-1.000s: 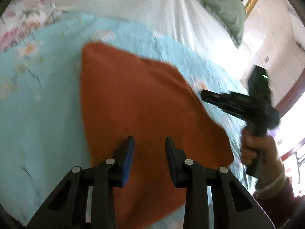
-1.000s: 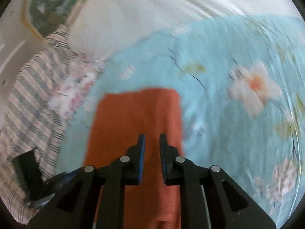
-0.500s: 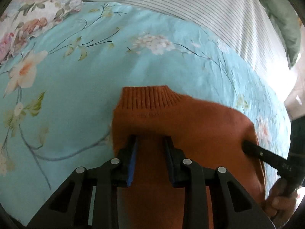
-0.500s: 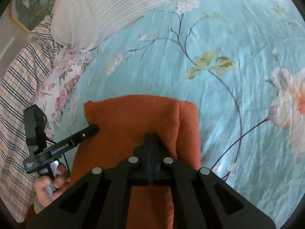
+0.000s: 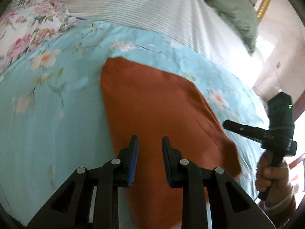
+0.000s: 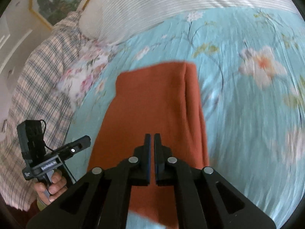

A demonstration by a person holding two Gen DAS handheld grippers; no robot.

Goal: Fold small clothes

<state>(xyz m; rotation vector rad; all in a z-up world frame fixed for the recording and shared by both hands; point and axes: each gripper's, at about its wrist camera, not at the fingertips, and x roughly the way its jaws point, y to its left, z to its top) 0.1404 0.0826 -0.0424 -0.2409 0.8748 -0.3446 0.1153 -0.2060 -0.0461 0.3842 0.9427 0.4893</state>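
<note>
One orange garment, two hand-held grippers above.

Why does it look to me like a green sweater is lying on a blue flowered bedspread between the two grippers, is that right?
Only the colour is wrong: the sweater is rust orange, as both wrist views show. It does lie on the blue flowered bedspread, with the left gripper and the right gripper over it.

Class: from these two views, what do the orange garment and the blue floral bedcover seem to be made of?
Orange garment: probably a soft matte knit; it drapes limply, though blur hides any stitches. Blue floral bedcover: likely thin printed woven cotton, matte, with fine creases across its surface.
</note>
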